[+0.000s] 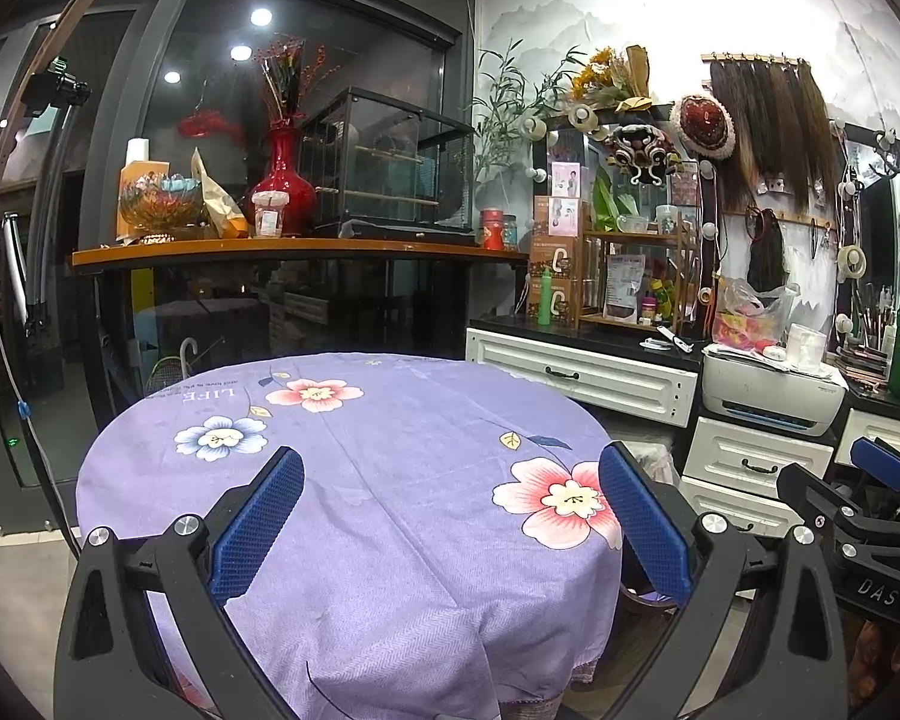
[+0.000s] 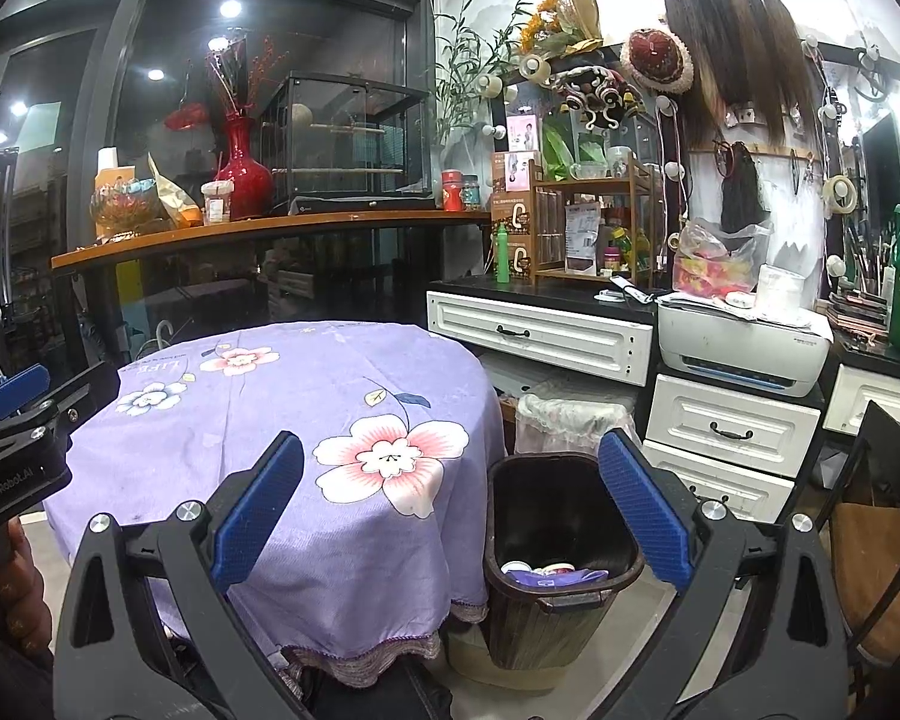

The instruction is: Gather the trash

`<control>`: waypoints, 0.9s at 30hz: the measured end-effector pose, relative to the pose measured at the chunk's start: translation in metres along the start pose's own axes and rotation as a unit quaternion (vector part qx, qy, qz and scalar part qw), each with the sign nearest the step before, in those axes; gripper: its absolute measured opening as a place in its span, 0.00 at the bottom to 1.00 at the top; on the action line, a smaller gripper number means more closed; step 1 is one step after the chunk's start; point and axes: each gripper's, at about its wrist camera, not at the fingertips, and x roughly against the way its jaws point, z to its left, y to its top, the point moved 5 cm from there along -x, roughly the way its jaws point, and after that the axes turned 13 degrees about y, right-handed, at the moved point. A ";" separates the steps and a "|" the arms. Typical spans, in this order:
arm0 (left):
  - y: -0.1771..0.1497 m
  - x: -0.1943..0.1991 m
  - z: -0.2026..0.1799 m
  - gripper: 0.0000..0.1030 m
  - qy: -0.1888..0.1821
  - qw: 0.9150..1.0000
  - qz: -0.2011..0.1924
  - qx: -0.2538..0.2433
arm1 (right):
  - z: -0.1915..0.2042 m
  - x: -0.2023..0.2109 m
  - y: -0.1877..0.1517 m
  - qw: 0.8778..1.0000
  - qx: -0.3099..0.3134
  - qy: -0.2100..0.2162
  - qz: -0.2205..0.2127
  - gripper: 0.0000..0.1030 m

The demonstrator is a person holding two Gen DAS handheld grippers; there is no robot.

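Grippers: left, right, both spread, empty; trash inside bin.

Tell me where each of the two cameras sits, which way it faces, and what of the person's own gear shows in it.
Left wrist: sits on the left tongs, facing forward over the round table; its blue pads stand open, and the right tongs show at the right edge.
Right wrist: sits on the right tongs, facing the table's right side and the trash bin beside it; pads open, with the left tongs and a hand at the left edge.
Shared: the table, red vase, glass cage and printer.
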 end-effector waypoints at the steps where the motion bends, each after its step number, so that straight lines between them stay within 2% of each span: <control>1: 0.000 0.000 0.000 0.95 0.000 1.000 0.000 0.000 | 0.000 0.000 0.000 1.000 0.000 0.000 0.000 0.94; 27: -0.005 -0.006 0.000 0.95 0.000 1.000 0.019 -0.008 | 0.001 -0.001 -0.001 1.000 -0.001 0.000 0.001 0.94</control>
